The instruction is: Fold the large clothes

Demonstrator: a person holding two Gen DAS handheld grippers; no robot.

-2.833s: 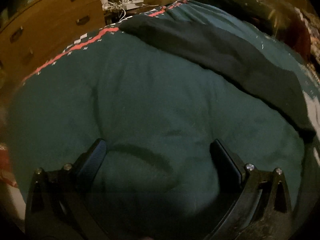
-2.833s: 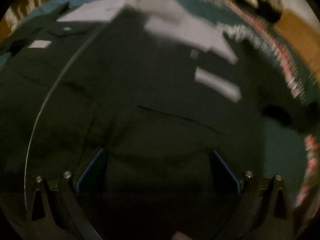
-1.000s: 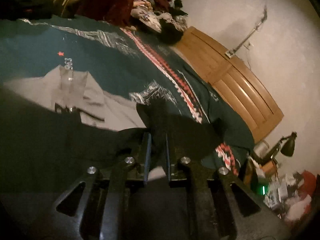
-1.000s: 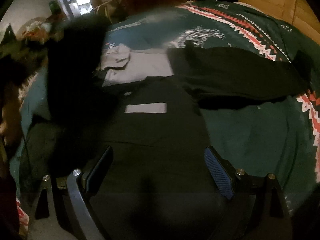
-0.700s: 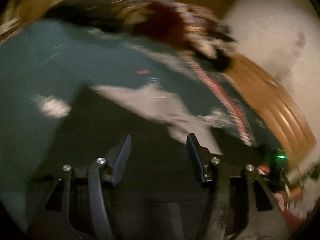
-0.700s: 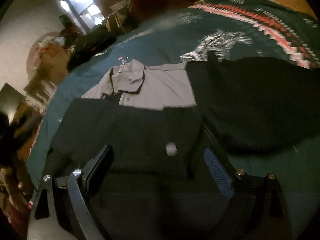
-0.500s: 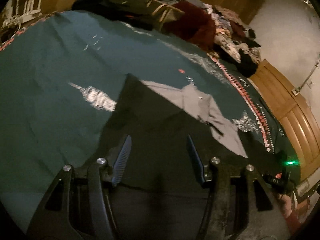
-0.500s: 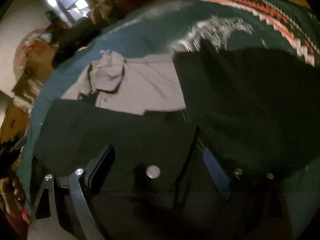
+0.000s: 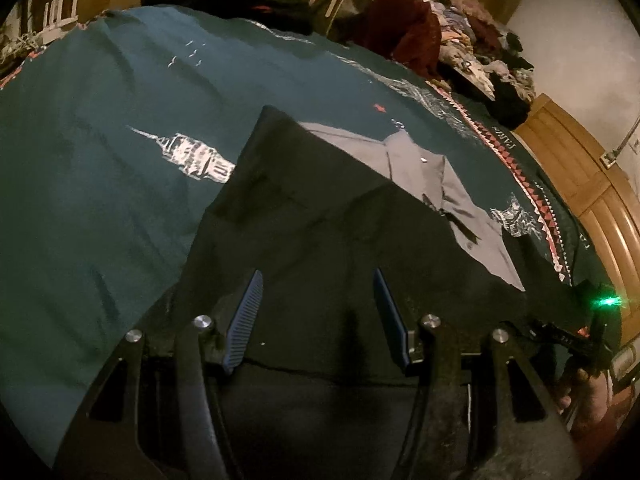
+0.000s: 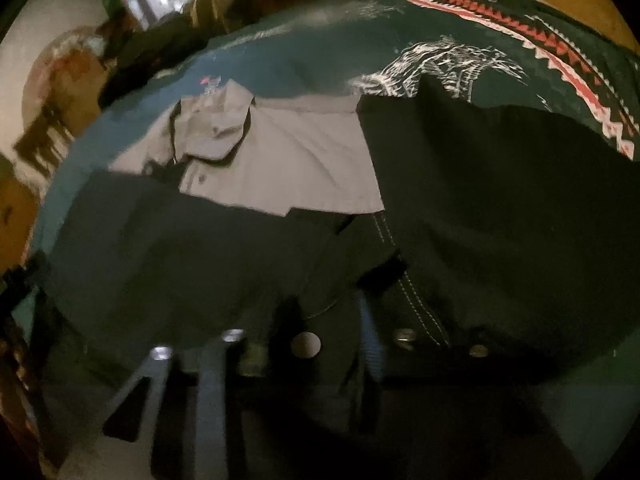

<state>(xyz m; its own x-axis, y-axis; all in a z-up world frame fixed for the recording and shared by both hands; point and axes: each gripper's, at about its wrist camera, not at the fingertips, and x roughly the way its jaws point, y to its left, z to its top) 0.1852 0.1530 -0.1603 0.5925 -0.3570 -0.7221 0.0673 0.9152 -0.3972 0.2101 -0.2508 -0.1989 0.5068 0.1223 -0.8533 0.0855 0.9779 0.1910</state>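
The right hand-held gripper (image 10: 328, 320) has just been closing, clenched on the dark garment's (image 10: 500, 216) buttoned edge; the left hand-held gripper (image 9: 318, 308) hangs released above that garment, spread on the bed (image 9: 100, 184).

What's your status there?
Left gripper just opened, empty, over dark garment. Right gripper just closed on its edge. Gray shirt partly under it.

My right tool (image 10: 320, 320) is motion-blurred over the black garment (image 10: 480, 220), hiding whether it grips cloth.
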